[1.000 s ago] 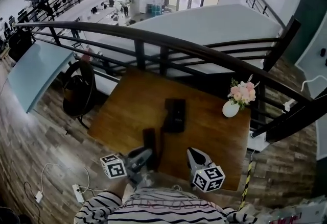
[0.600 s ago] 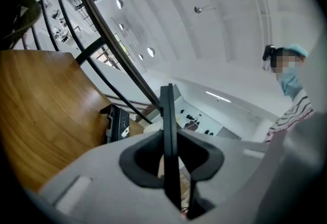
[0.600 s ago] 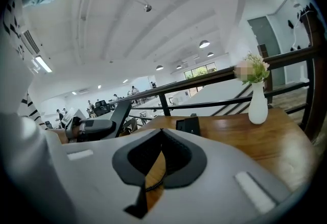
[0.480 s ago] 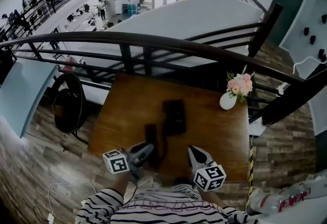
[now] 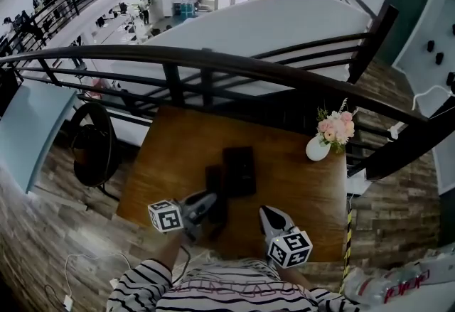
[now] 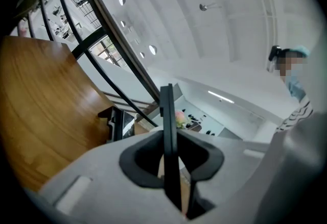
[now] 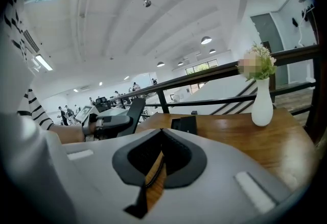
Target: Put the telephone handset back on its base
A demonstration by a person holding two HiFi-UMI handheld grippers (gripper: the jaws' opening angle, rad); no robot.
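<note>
The black telephone base [image 5: 239, 170] lies in the middle of the wooden table [image 5: 298, 190]. My left gripper [image 5: 207, 200] is shut on the dark handset [image 5: 215, 190], which sits just left of the base. In the left gripper view the handset [image 6: 167, 116] stands edge-on between the jaws, with the base [image 6: 120, 124] ahead to the left. My right gripper [image 5: 266, 214] hovers over the table's near edge, right of the handset, shut and holding nothing. The right gripper view shows the base [image 7: 185, 124] and the left gripper [image 7: 113, 120] holding the handset [image 7: 134, 109] tilted above the table.
A white vase with pink flowers [image 5: 323, 146] stands at the table's far right corner. A dark railing [image 5: 213, 62] runs behind the table. A black chair [image 5: 92, 147] is on the floor to the left. A striped sleeve [image 5: 142, 289] is at the bottom.
My left gripper has carried the handset a little forward and right, closer to the base. The right gripper has stayed near the front edge.
</note>
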